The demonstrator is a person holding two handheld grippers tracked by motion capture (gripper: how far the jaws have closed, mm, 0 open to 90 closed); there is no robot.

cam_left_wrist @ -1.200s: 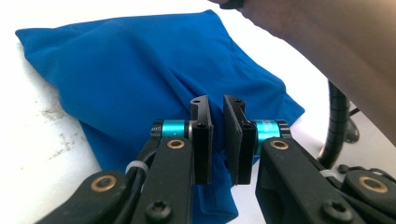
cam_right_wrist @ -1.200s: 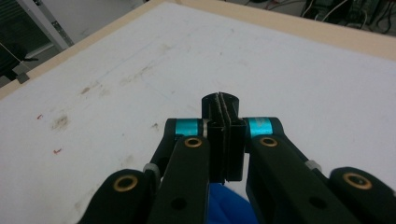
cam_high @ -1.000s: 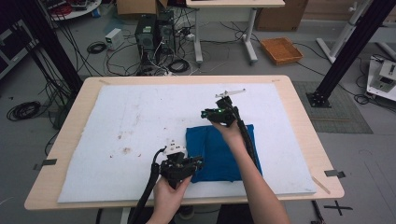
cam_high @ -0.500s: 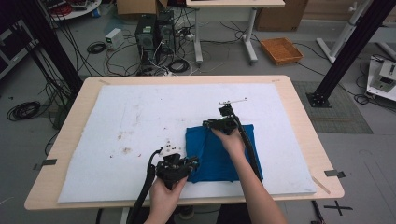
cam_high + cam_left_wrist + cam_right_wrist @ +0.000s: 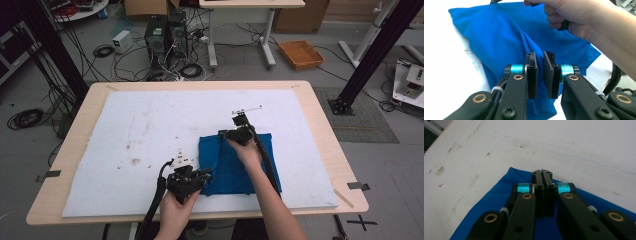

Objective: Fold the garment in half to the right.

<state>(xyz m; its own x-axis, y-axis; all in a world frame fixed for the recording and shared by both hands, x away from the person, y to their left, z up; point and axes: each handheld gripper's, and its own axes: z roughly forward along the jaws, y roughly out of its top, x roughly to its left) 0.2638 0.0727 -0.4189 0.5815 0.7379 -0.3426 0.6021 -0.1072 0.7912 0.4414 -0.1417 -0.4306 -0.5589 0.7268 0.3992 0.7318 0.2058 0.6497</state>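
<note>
A blue cloth (image 5: 235,165) lies folded on the white mat, right of centre and near the front. My left gripper (image 5: 204,175) sits at the cloth's near left edge. In the left gripper view its jaws (image 5: 540,56) are shut on a raised fold of the blue cloth (image 5: 506,37). My right gripper (image 5: 223,133) is at the cloth's far edge, its hand resting over the fabric. In the right gripper view the jaws (image 5: 541,172) are pressed together with their tips at the edge of the blue cloth (image 5: 496,195).
The white mat (image 5: 150,125) covers most of the wooden table (image 5: 325,135) and carries small brown stains on its left half. Cables trail from both grippers toward the front edge. Computers, cables and an orange tray stand on the floor beyond the table.
My right gripper has come toward the person, from just beyond the cloth down to its far edge. The left gripper has barely moved.
</note>
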